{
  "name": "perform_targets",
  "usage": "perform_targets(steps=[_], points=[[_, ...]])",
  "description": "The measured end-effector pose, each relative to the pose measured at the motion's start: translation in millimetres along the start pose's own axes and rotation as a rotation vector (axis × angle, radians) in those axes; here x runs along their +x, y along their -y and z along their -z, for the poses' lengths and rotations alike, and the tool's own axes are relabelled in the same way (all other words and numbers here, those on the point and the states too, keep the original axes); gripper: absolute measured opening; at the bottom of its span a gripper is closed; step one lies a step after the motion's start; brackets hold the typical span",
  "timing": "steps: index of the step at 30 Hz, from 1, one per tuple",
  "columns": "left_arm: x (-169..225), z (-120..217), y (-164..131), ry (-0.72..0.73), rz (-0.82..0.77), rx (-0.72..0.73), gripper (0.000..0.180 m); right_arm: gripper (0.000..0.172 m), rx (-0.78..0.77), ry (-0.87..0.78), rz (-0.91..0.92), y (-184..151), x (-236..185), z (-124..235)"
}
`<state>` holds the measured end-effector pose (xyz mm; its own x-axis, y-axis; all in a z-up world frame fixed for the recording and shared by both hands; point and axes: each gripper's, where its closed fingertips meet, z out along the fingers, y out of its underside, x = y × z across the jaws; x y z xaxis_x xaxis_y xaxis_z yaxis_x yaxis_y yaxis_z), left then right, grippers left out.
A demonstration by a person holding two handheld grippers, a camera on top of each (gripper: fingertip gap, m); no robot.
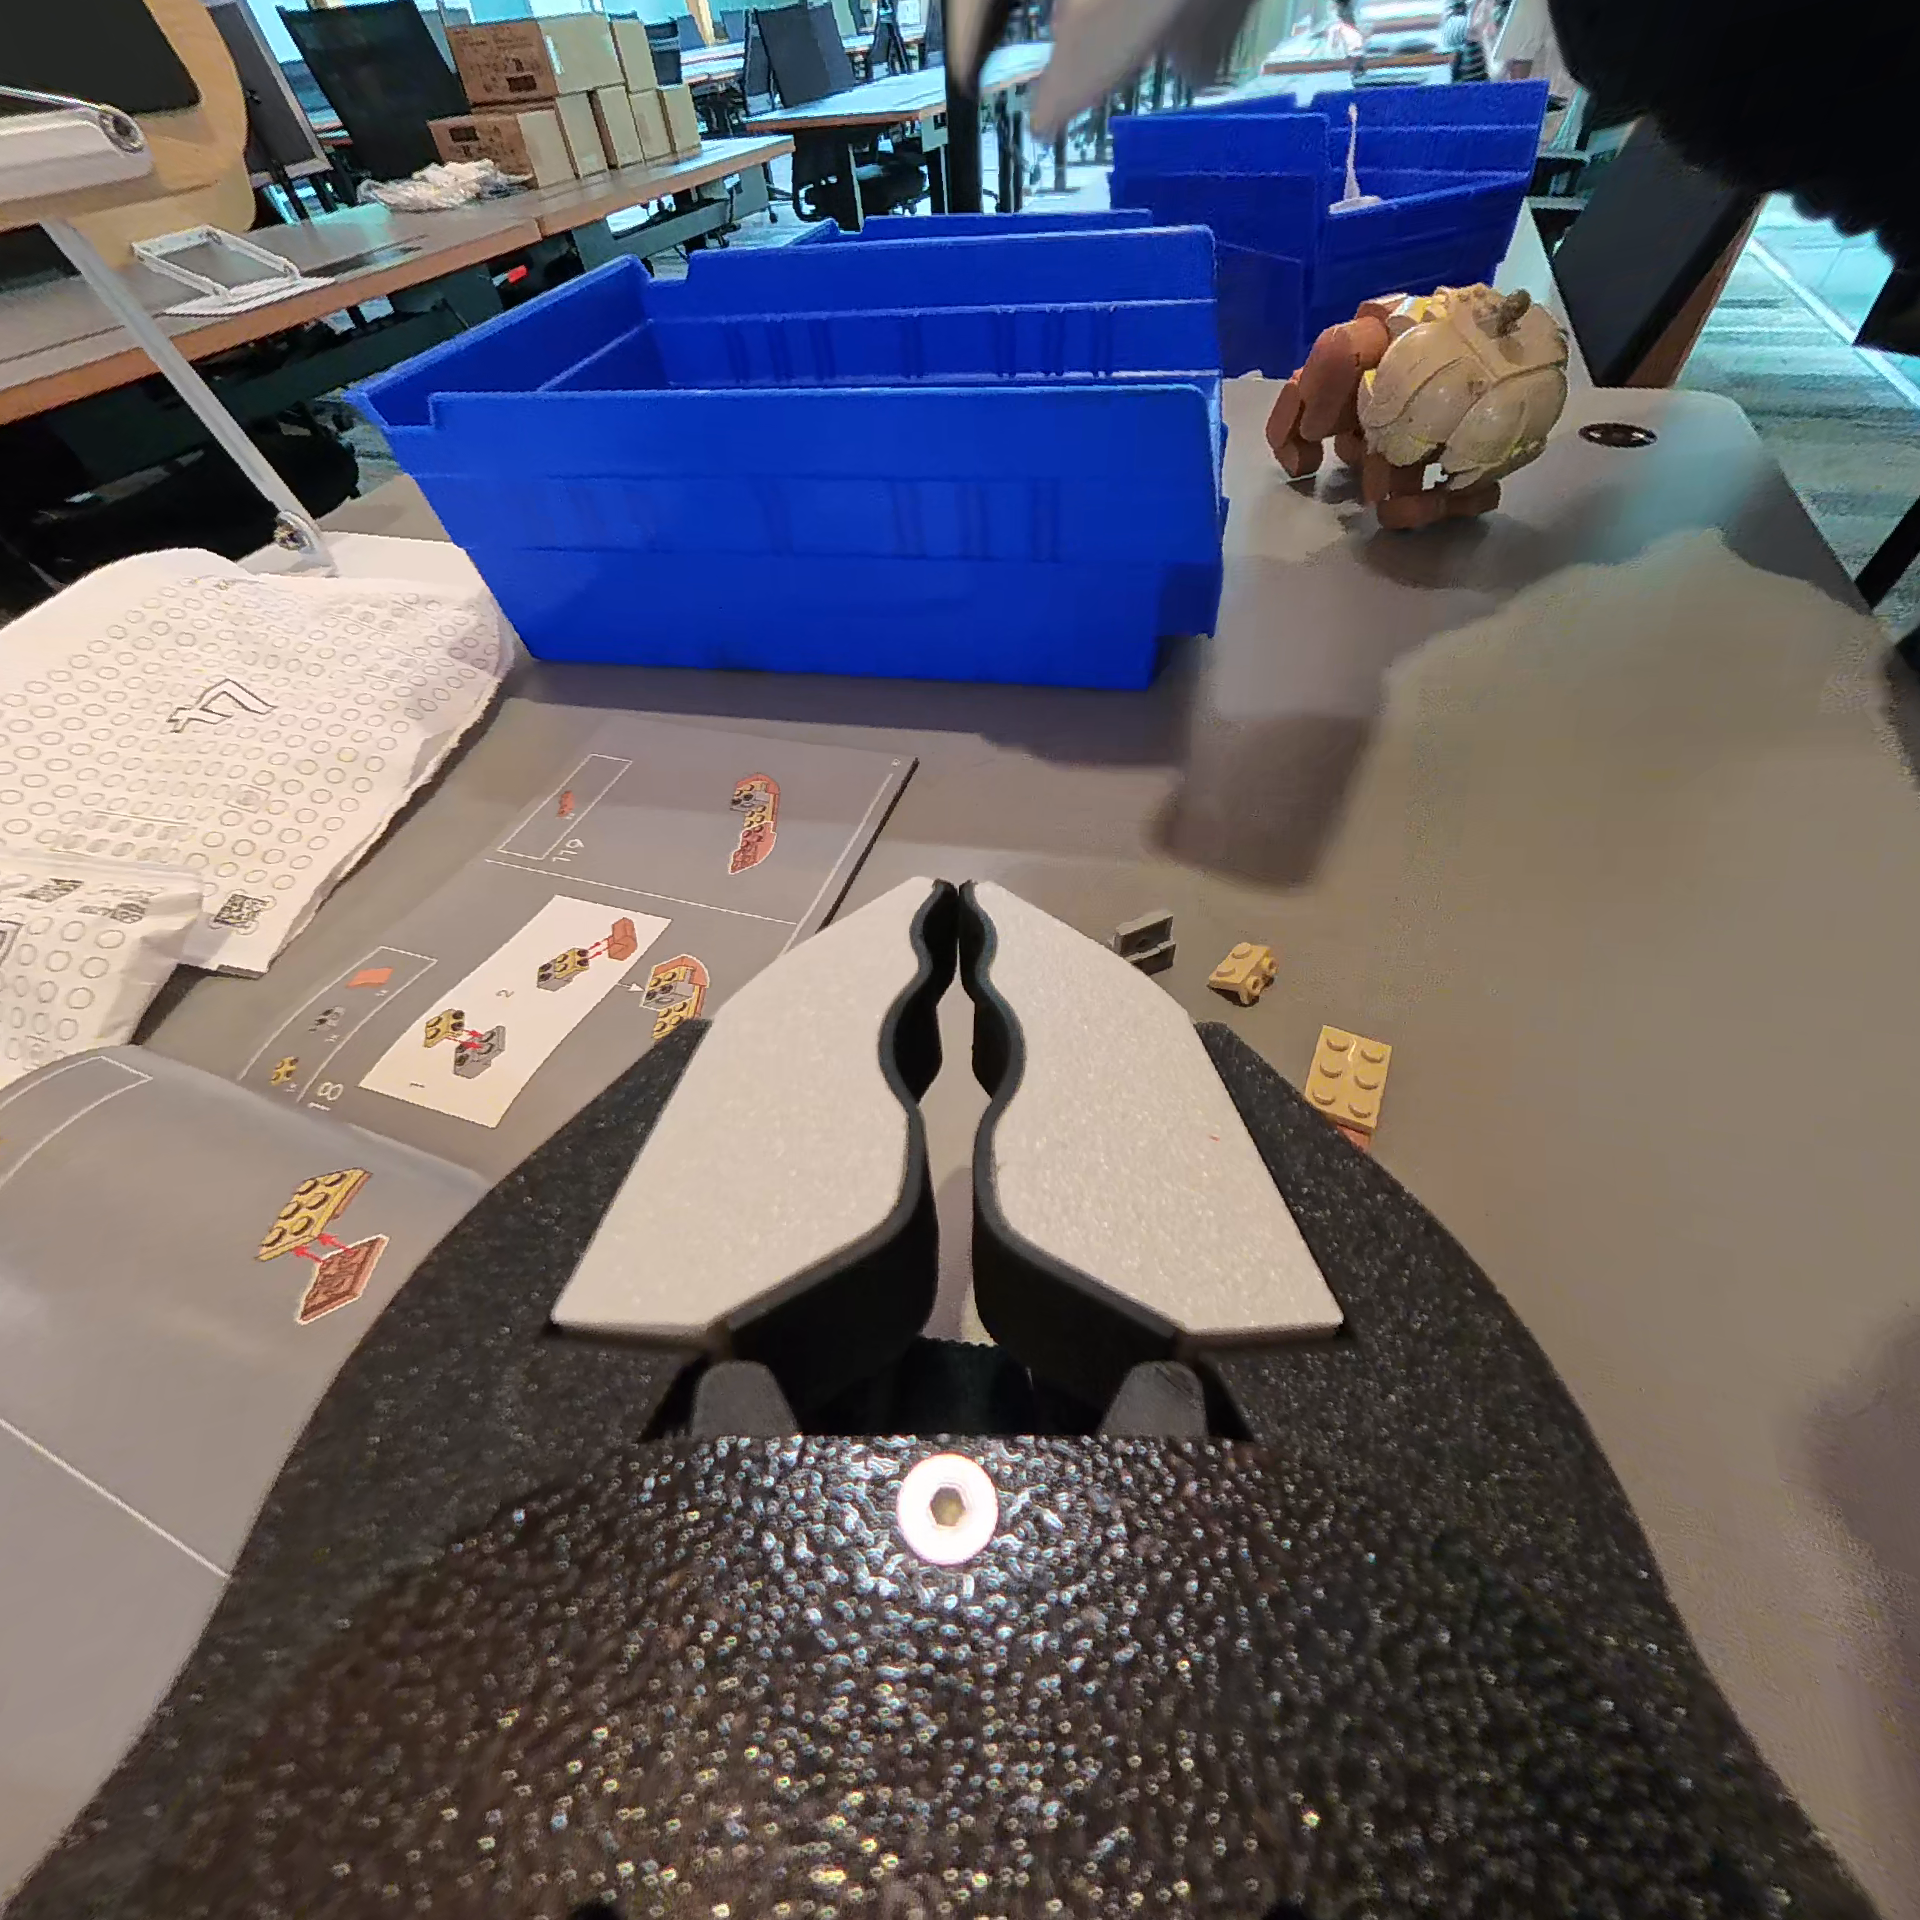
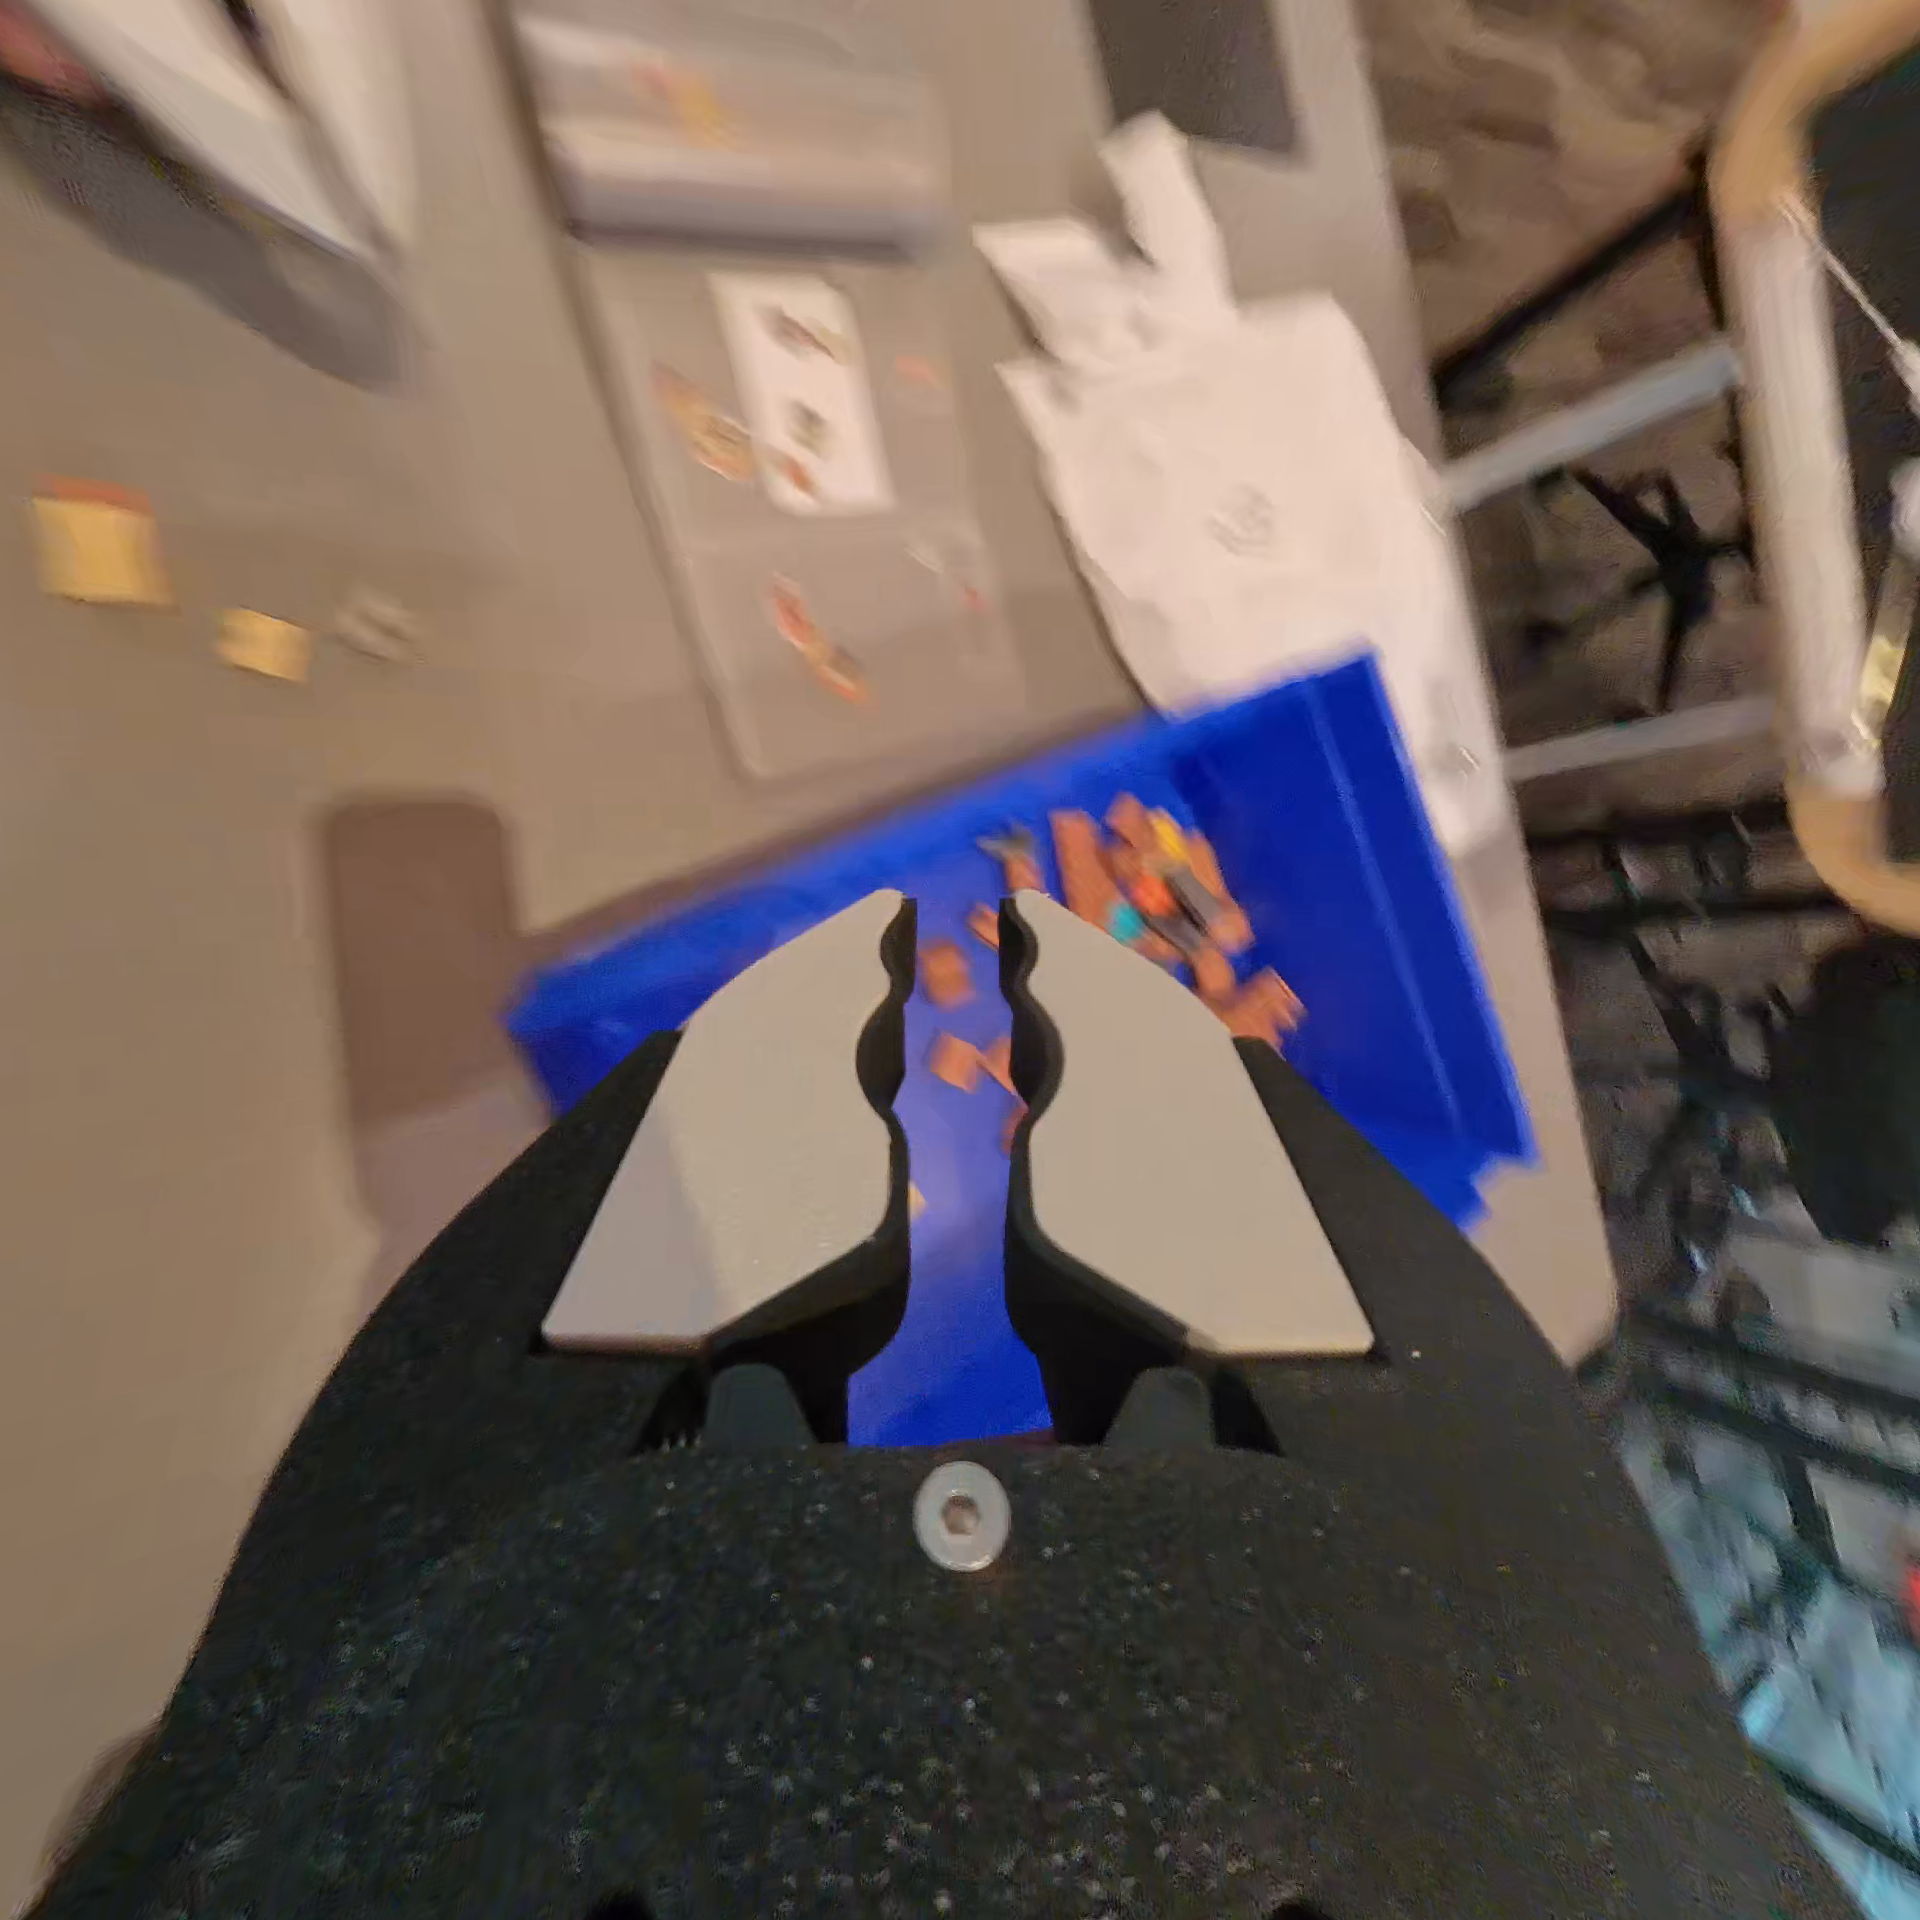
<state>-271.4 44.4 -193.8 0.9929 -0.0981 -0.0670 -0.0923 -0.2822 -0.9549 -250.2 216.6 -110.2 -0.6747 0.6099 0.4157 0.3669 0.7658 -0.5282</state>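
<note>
Reddish-brown bricks (image 2: 961, 1055) lay in the blue bin (image 2: 1351, 935) near the desk's edge, directly beneath the right gripper (image 2: 956, 914), jaws spread, empty (left gripper (image 1: 956, 894) pressed together, empty, farther off).

Left gripper (image 1: 956, 891): fingers (image 1: 810, 1122) are showing a matt, finely grained grey facing over smooth black pads, with a rough, pebbled black plastic body behind carrying a bright metal screw (image 1: 945, 1507). Ahead of the jaws, a blue bin (image 1: 810, 540) is presenting smooth, slightly glossy plastic. To their left, an instruction sheet (image 1: 665, 862) is lying as matt printed paper. To their right, tan bricks (image 1: 1348, 1075) are showing smooth plastic on a matt grey tabletop (image 1: 1558, 935).
</note>
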Motion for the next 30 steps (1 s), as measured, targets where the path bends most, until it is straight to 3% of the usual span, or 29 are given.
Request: perform_targets(steps=[4,7,19,30], points=[[-2.4,-0.1,0.0,0.009,0.007,0.001,0.000,0.015,-0.126,-0.108,-0.147,-73.7,79.3,3.0],[-5.0,-0.2,0.0,0.023,0.010,0.001,0.000,0.015,-0.169,-0.085,-0.192,-104.2,96.2,-9.7],[-8.8,3.2,3.1,0.035,0.020,0.032,0.000,0.022,-0.462,0.126,0.090,-139.2,105.4,-121.8],[-6.4,3.8,2.0,0.018,0.010,0.025,0.000,0.016,-0.554,0.177,0.133,-152.9,107.0,-142.9]])
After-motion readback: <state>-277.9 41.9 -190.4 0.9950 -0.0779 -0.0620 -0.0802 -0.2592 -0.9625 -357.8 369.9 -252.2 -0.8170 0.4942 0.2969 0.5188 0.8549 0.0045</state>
